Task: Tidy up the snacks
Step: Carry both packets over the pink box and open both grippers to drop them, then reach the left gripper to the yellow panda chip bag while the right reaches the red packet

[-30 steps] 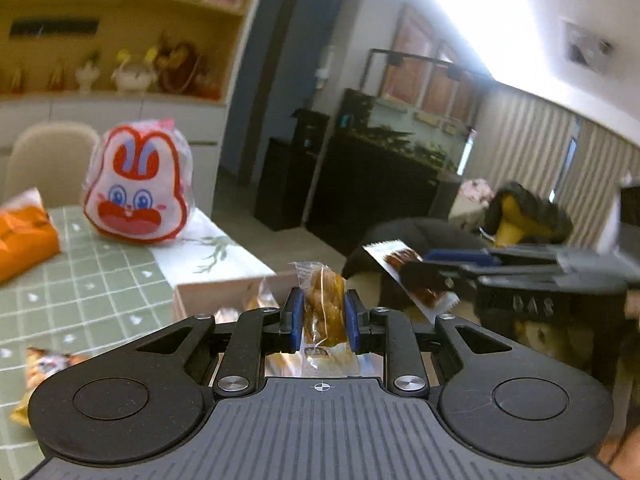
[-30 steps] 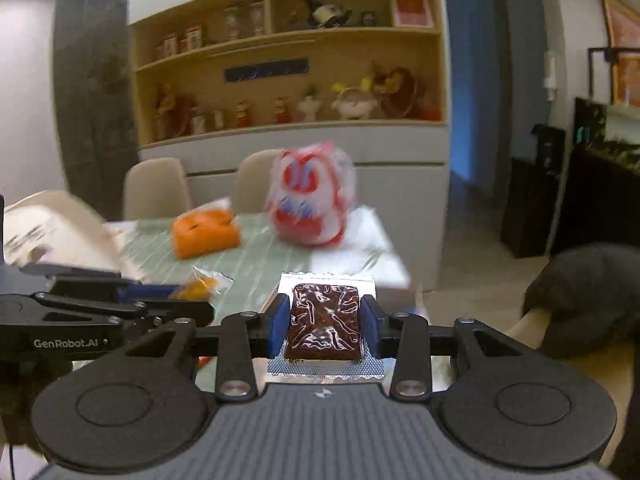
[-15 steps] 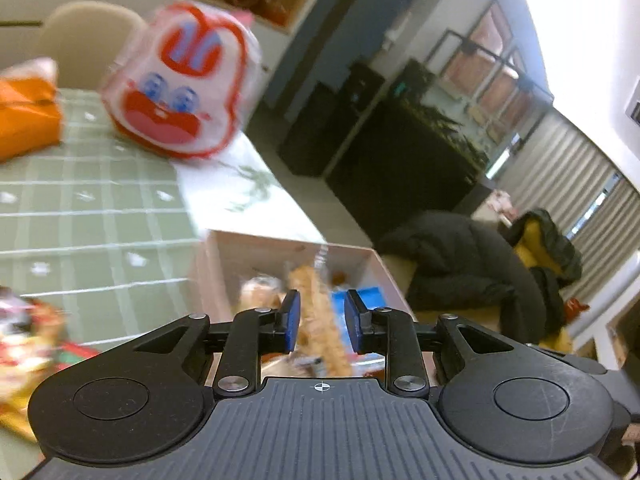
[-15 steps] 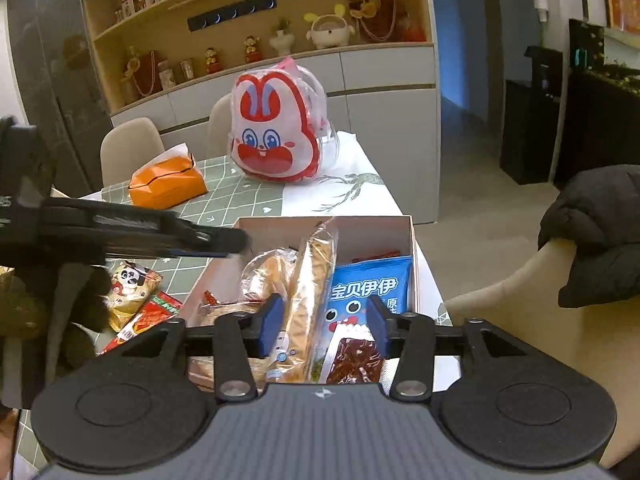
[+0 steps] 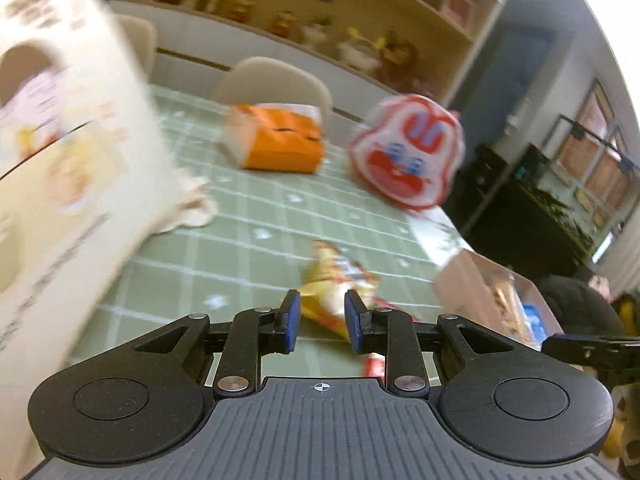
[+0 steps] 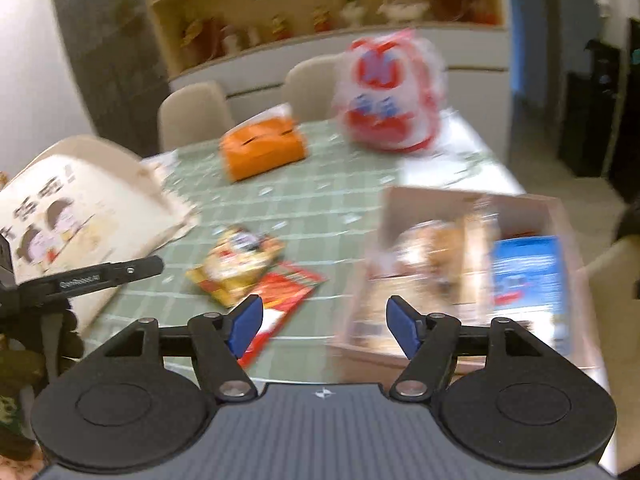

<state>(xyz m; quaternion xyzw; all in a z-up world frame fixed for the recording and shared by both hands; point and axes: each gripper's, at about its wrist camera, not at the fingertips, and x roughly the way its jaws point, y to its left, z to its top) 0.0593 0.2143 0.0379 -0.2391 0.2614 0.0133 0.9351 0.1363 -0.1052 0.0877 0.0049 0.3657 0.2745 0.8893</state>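
over a green checked tablecloth (image 6: 312,200), the left gripper (image 5: 319,322) hangs with its blue pads parted and nothing between them, a yellow snack packet (image 5: 334,294) lying on the cloth just beyond. the right gripper (image 6: 324,322) is spread wide and empty, between a red packet (image 6: 286,292) and the cardboard box (image 6: 436,196) already filled with snacks, including a blue pack (image 6: 528,276). an orange tissue pack (image 6: 262,152) and a rabbit-face bag (image 6: 390,100) stand at the far end, blurred.

A home dining room: checked tablecloth (image 6: 304,200), beige chairs (image 6: 192,114) at twelve o'clock, ornament-filled wall shelves (image 6: 320,8) behind.
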